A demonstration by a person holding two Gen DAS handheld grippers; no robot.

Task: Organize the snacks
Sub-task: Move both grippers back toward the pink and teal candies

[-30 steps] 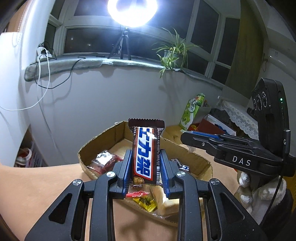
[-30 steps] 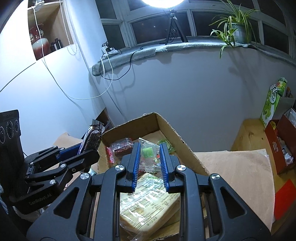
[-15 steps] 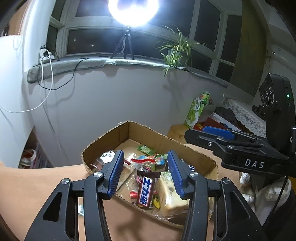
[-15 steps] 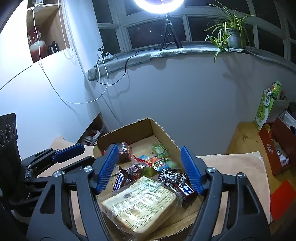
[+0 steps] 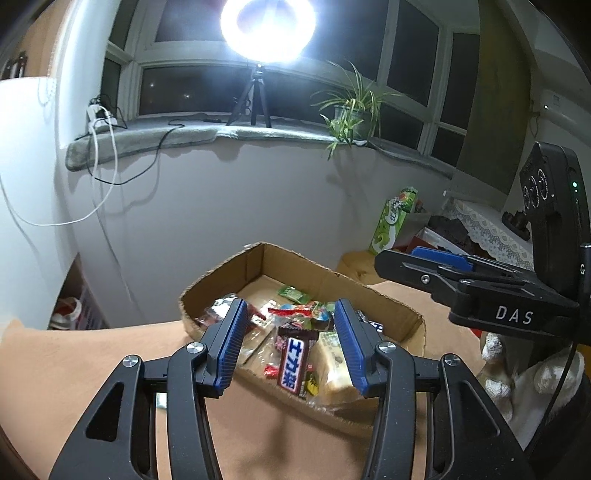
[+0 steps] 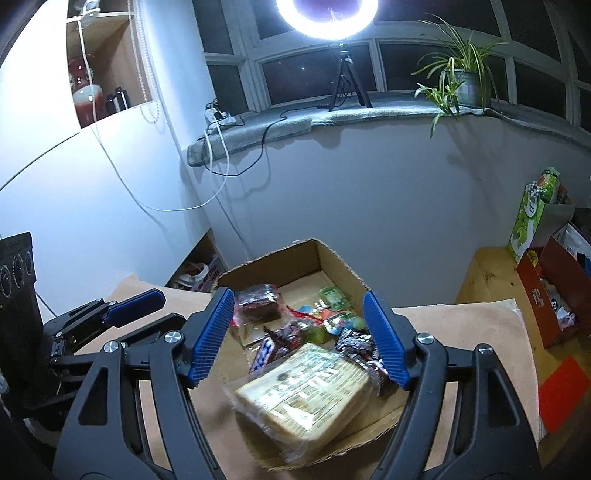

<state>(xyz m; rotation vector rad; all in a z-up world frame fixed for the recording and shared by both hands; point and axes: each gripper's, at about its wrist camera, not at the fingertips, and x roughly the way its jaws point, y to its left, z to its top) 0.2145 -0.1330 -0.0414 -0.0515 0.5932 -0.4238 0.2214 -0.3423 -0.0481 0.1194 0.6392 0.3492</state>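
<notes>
Both grippers hover over the open brown cardboard box (image 5: 373,295), jaws apart and empty: left gripper (image 5: 291,347), right gripper (image 6: 299,339). The brown-wrapped chocolate bar (image 5: 294,363) lies inside (beside a clear-wrapped pale cake block (image 6: 306,398)).

A lived-in home room at night: a dark window (image 6: 321,77) with a cloth-draped sill (image 5: 147,136) carries a potted spider plant (image 6: 458,81) and a ring light (image 5: 267,27) on a tripod, far left a wall shelf holds a red vase (image 6: 85,99).
</notes>
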